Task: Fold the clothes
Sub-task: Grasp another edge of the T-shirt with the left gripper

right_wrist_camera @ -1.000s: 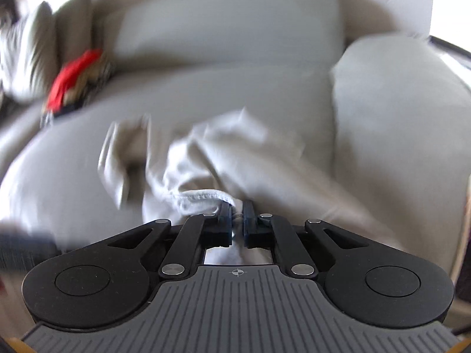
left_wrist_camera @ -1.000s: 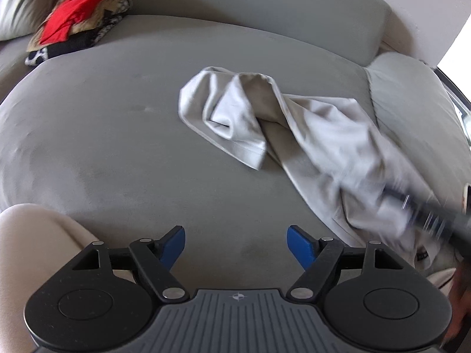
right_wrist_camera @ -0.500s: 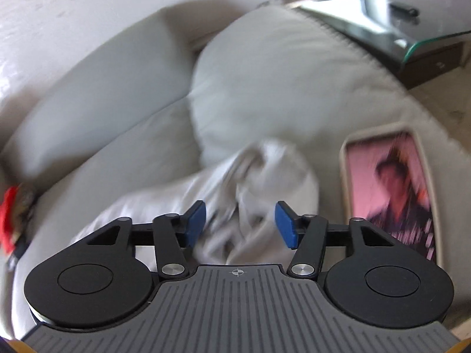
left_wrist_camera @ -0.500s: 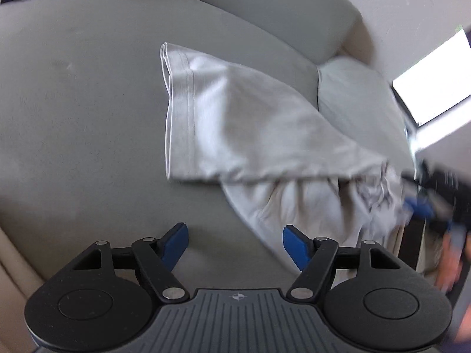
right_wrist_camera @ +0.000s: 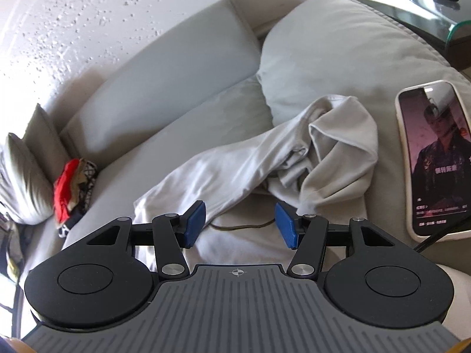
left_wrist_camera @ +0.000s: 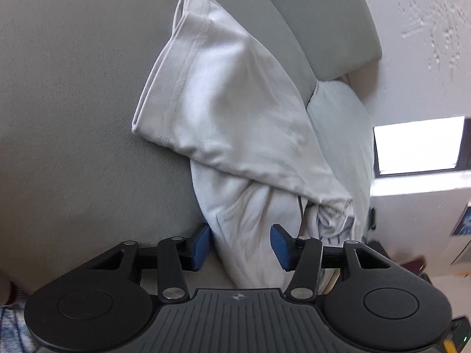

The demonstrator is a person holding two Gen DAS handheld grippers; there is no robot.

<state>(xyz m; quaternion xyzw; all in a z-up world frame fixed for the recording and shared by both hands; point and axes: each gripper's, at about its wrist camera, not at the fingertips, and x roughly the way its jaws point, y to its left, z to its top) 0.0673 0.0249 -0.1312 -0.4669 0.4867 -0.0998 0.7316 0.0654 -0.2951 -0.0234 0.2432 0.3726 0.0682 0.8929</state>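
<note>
A light grey garment (left_wrist_camera: 235, 123) lies crumpled on the grey sofa seat (left_wrist_camera: 73, 117), its hemmed end far away and its bunched end near. My left gripper (left_wrist_camera: 240, 244) hangs low over the near end. Its jaws are closing with a fold of the cloth between the blue pads (left_wrist_camera: 201, 245), which do not squeeze it. In the right wrist view the same garment (right_wrist_camera: 235, 164) stretches from the seat to the armrest. My right gripper (right_wrist_camera: 240, 225) stands open just above it, with nothing pinched between its pads (right_wrist_camera: 287, 229).
A phone (right_wrist_camera: 432, 158) with a lit screen lies on the right armrest (right_wrist_camera: 368, 44), a cable running from it. A pile of red and patterned clothes (right_wrist_camera: 69, 191) sits at the seat's far left beside a cushion (right_wrist_camera: 17, 176). A glass side table (right_wrist_camera: 418, 8) stands behind the armrest.
My right gripper let go of the garment's hem, opened and swung right toward the armrest. My left gripper dropped and rolled onto the garment's near end, its jaws narrowing.
</note>
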